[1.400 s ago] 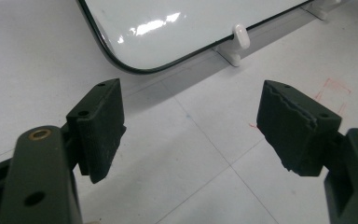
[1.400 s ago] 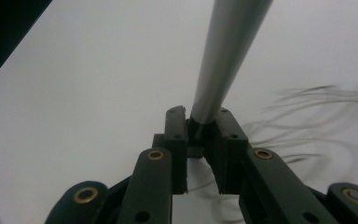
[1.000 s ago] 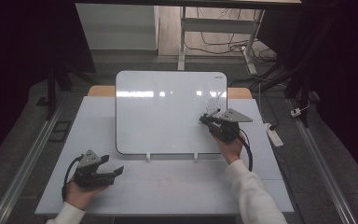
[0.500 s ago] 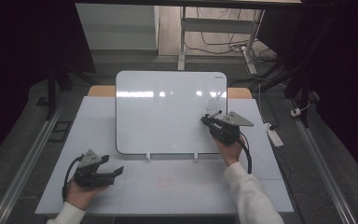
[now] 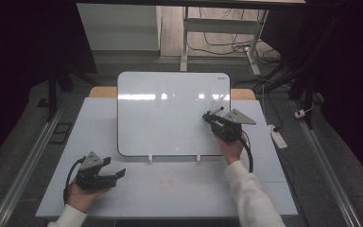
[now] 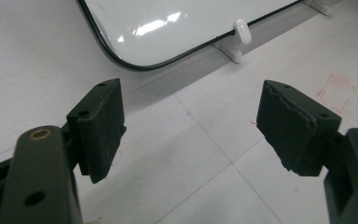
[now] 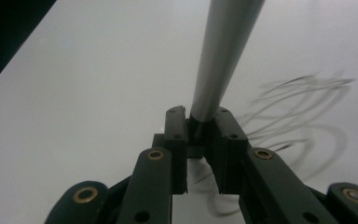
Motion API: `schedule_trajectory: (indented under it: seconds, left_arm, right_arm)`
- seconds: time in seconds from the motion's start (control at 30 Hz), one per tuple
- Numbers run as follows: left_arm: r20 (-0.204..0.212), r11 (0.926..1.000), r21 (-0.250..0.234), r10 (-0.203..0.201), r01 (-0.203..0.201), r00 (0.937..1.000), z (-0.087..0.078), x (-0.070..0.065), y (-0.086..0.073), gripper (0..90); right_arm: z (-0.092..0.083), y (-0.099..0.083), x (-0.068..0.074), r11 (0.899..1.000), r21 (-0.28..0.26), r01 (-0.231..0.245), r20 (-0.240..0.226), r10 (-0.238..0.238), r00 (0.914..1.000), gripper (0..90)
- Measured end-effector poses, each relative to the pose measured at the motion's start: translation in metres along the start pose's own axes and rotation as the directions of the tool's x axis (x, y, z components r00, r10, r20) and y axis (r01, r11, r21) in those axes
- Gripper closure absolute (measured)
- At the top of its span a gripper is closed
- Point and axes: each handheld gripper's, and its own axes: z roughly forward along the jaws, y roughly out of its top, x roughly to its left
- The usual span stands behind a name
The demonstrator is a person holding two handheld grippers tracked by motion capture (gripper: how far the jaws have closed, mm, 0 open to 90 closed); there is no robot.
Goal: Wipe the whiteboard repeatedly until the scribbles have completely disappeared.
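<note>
Two hand-held grippers at work: right hand-held gripper [image 5: 216, 117] clamped on a grey marker [image 7: 223, 51], over the right edge of the whiteboard [image 5: 170, 113], beside faint looping strokes [image 7: 303, 107]. Left hand-held gripper [image 5: 116, 174] resting near the table's [image 5: 208, 189] front left corner, jaws wide apart, holding nothing. Likely step: drawing on the board. Keep the clamp firm, tip square to the surface, pressure light and even. Steady the propped board with the free gripper if it rocks on its white clips [image 6: 240, 32].
</note>
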Motion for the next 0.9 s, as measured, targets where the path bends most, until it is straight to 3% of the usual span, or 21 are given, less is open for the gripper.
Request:
schedule_trajectory:
  seconds: [0.1,0.2,0.27,0.37,0.43,0.5,0.57,0.63,0.67,0.73,0.83,0.87,0.9]
  left_arm:
    - [-0.001,1.0000,-0.003,0.000,0.000,1.0000,-0.001,0.000,0.000,24.0]
    - [-0.002,1.0000,-0.001,-0.001,0.001,1.0000,0.000,0.001,0.000,24.0]
    - [-0.002,1.0000,0.004,-0.001,0.001,1.0000,0.001,0.001,0.000,24.0]
    - [-0.005,1.0000,0.000,0.002,-0.002,1.0000,0.000,0.000,0.000,24.0]
    - [-0.005,1.0000,-0.004,0.001,-0.001,1.0000,-0.001,-0.001,0.000,24.0]
    - [-0.006,1.0000,-0.004,-0.001,0.001,1.0000,-0.001,0.000,0.000,24.0]
    - [-0.003,1.0000,-0.002,-0.001,0.001,1.0000,0.000,0.001,0.000,24.0]
    - [-0.004,1.0000,-0.002,-0.002,0.002,1.0000,0.000,0.001,-0.001,24.0]
    - [-0.002,1.0000,-0.002,-0.004,0.004,1.0000,0.000,0.001,0.000,24.0]
    - [-0.003,1.0000,-0.002,-0.004,0.004,1.0000,0.000,0.001,0.000,24.0]
    - [-0.006,1.0000,-0.003,-0.001,0.001,1.0000,-0.001,0.000,0.000,24.0]
    - [-0.006,1.0000,-0.004,-0.001,0.001,1.0000,-0.001,0.000,0.000,24.0]
    - [-0.006,1.0000,-0.005,0.001,-0.001,1.0000,-0.001,0.000,0.000,24.0]
  right_arm:
    - [0.000,0.004,-0.008,0.998,-0.016,-0.062,0.008,0.062,0.9980,77.8]
    - [0.004,0.001,0.006,0.999,0.043,-0.011,-0.074,0.015,0.9972,77.8]
    - [0.006,0.003,0.008,0.998,0.056,0.032,-0.074,-0.028,0.9969,77.8]
    - [0.005,0.015,-0.011,1.000,0.004,-0.021,0.020,0.021,0.9996,77.8]
    - [0.003,0.023,-0.028,0.998,-0.029,-0.061,0.077,0.063,0.9950,77.8]
    - [0.002,0.029,-0.041,0.994,-0.057,-0.097,0.101,0.102,0.9897,77.8]
    - [0.001,0.030,-0.046,0.992,-0.066,-0.111,0.103,0.117,0.9878,77.8]
    - [0.003,0.028,-0.041,0.993,-0.057,-0.106,0.083,0.111,0.9903,77.8]
    - [0.004,0.027,-0.036,0.995,-0.041,-0.094,0.054,0.096,0.9939,77.9]
    - [0.006,0.027,-0.031,0.999,-0.013,-0.030,0.050,0.030,0.9983,77.8]
    - [0.004,0.035,-0.047,0.995,-0.061,-0.076,0.123,0.083,0.9889,77.8]
    - [0.003,0.036,-0.052,0.990,-0.083,-0.113,0.128,0.123,0.9841,77.8]
    - [0.004,0.036,-0.053,0.989,-0.083,-0.123,0.125,0.133,0.9832,77.8]
